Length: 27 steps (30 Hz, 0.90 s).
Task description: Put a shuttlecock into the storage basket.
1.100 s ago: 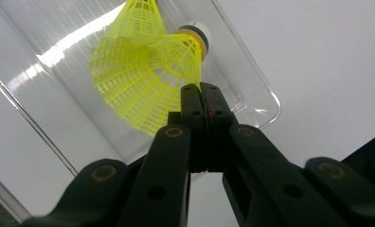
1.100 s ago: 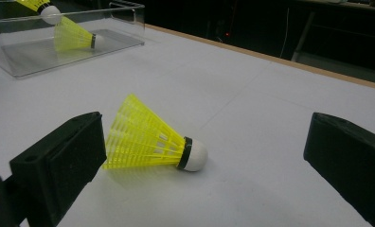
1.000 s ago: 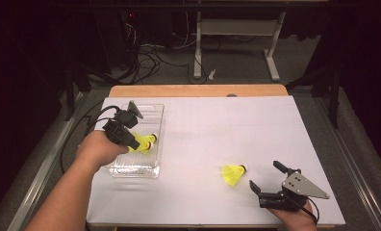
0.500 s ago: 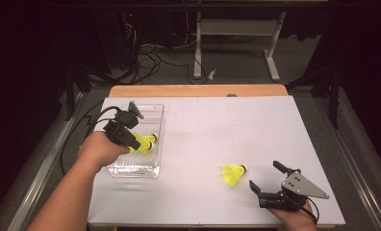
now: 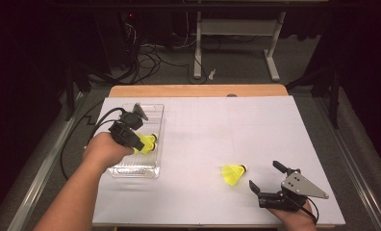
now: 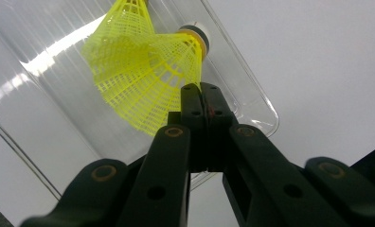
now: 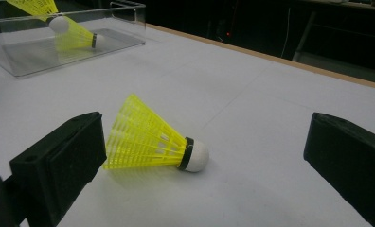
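Observation:
A clear plastic tray [image 5: 135,171] stands at the left of the white table. Inside it my left gripper [image 5: 146,144] is shut on the skirt edge of a yellow shuttlecock [image 6: 152,71], its jaws pressed together at the mesh [image 6: 204,94]. A second yellow shuttlecock [image 6: 124,14] lies in the tray just beyond it. At the near right a third yellow shuttlecock [image 5: 233,174] lies on its side on the table, white cork to the right. My right gripper [image 5: 265,175] stands open just short of it, and the shuttlecock [image 7: 147,142] lies between the wide jaws without touching them.
The white sheet [image 5: 236,125] covers the table up to a wooden back edge [image 5: 198,90]. A black cable [image 5: 78,144] trails off the left side from my left gripper. Desk legs and wires are on the floor behind.

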### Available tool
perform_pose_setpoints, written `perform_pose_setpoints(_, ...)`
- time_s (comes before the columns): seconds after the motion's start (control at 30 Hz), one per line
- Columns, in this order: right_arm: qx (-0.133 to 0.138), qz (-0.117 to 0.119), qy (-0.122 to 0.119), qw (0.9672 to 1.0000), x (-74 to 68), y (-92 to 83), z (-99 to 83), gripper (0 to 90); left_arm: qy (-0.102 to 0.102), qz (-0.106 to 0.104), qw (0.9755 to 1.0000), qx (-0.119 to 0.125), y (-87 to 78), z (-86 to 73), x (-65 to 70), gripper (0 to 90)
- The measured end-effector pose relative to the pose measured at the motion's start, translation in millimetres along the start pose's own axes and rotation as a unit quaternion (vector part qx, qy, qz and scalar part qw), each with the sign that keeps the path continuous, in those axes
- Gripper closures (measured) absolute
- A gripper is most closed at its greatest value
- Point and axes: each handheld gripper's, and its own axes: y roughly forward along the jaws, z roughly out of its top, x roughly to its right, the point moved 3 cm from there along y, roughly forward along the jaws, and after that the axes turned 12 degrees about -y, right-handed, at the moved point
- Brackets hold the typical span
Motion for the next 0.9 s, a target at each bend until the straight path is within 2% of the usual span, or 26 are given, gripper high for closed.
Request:
perform_pose_setpoints(0.4, 0.001, -0.001, -0.001, 1.0000, 1.2, -0.6, 0.0, 0.7, -0.001, -0.005, 0.9999, -0.012, 17.6, -1.8, 3.1, 90.0)
perform_pose_setpoints(0.9, 0.000, -0.001, -0.003, 1.0000, 0.4, -0.4, 0.0, 0.7, 0.000, -0.014, 0.9998, -0.015, 28.7, -5.1, 2.6, 89.9)
